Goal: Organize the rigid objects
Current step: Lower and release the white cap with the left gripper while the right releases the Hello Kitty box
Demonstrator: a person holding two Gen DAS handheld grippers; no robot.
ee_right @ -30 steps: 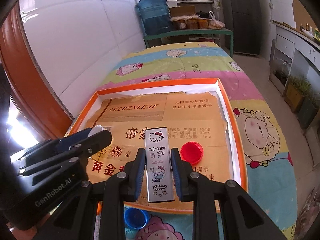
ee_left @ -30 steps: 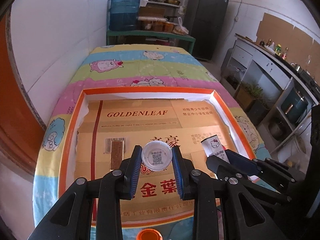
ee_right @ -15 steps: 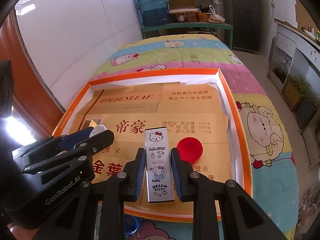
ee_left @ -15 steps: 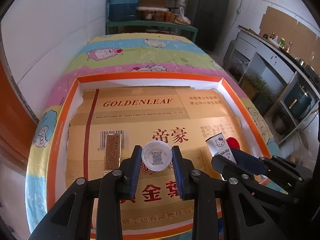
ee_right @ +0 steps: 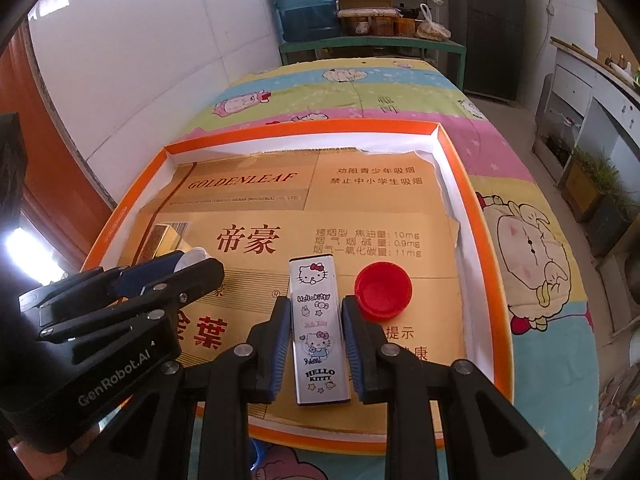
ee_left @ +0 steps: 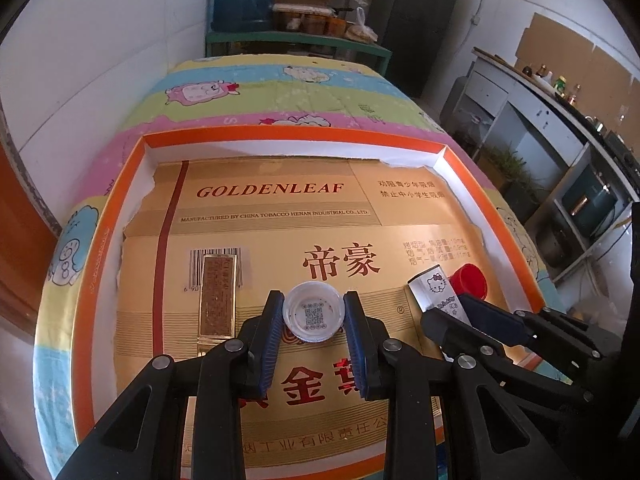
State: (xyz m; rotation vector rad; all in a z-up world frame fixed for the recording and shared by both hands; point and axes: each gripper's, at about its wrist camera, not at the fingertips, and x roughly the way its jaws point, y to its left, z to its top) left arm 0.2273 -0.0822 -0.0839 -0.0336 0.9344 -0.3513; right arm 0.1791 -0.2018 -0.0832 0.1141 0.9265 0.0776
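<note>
left claw (ee_left: 313, 316) clenched on white bottle cap (ee_left: 313, 312), right claw (ee_right: 316, 334) clenched on hello kitty lighter (ee_right: 319, 324), both low over orange tray (ee_left: 100, 248), probably for setting beside gold bar (ee_left: 217, 296) and red cap (ee_right: 384, 290).

The tray liner (ee_left: 280, 216) is glossy gold printed cardboard, torn ragged along its edges. The white bottle cap (ee_left: 313, 312) and red cap (ee_right: 384, 289) are smooth plastic. The Hello Kitty lighter (ee_right: 319, 328) looks shiny, mirror-like metal.
</note>
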